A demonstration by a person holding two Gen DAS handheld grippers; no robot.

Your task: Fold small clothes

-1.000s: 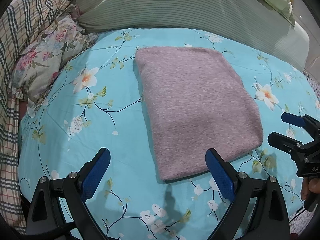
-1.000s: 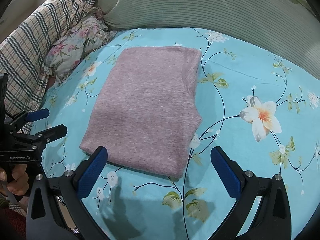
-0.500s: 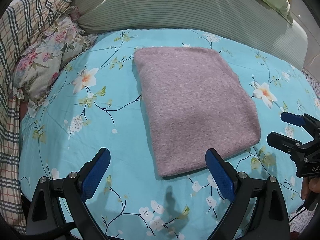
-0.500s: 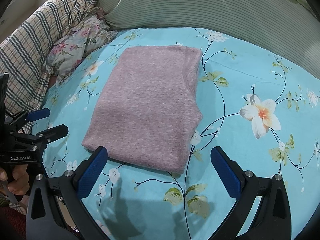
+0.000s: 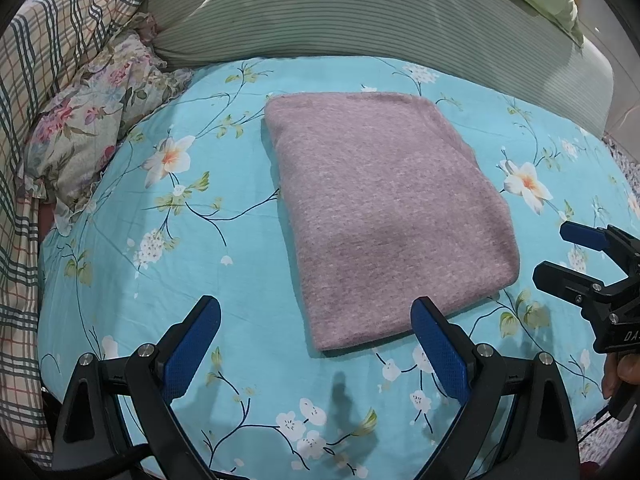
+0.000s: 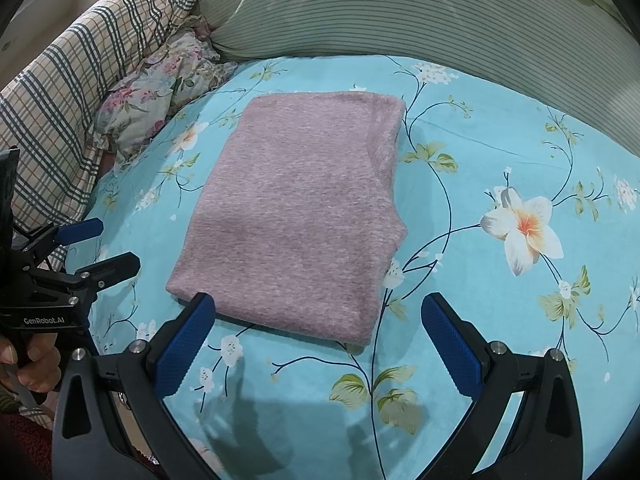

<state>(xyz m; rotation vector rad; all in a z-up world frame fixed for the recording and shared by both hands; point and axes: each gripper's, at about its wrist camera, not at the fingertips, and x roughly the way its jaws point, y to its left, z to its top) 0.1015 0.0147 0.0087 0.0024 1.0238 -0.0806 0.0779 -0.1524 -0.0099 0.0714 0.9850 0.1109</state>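
Shifted since the earlier frames: both cameras have drawn slightly back, so the folded garment sits a touch higher in each view; its fold and its place on the sheet are unchanged.

Item 1. Folded mauve knit garment [image 5: 384, 216], a flat rectangle lying at centre frame in the left wrist view, on the turquoise floral bedsheet [image 5: 132, 292]. In the right wrist view [image 6: 296, 216] it lies centre-left, near edge just beyond the blue pads, with a stitched seam visible down its right side.

Item 2. Left gripper [image 5: 316, 320], lower frame, fingers spread wide, holding nothing; its right pad overlaps the garment's near corner in the picture, contact not determinable. Seen also at the left edge of the right wrist view [image 6: 98, 246], jaws parted, grasped by a hand [image 6: 32, 364] at lower left.

Item 3. Right gripper [image 6: 320, 316], lower frame, fingers spread wide, empty; left pad overlaps the garment's near-left corner in the picture. Seen also at the right edge of the left wrist view [image 5: 560, 252], jaws parted, clear of the garment.

Item 4. Green striped pillow [image 5: 360, 12], across the top of frame.

Item 5. Plaid blanket [image 5: 52, 40], upper left.

Item 6. Floral ruffled cushion [image 5: 92, 124], left, below the plaid blanket, resting on the sheet's edge.
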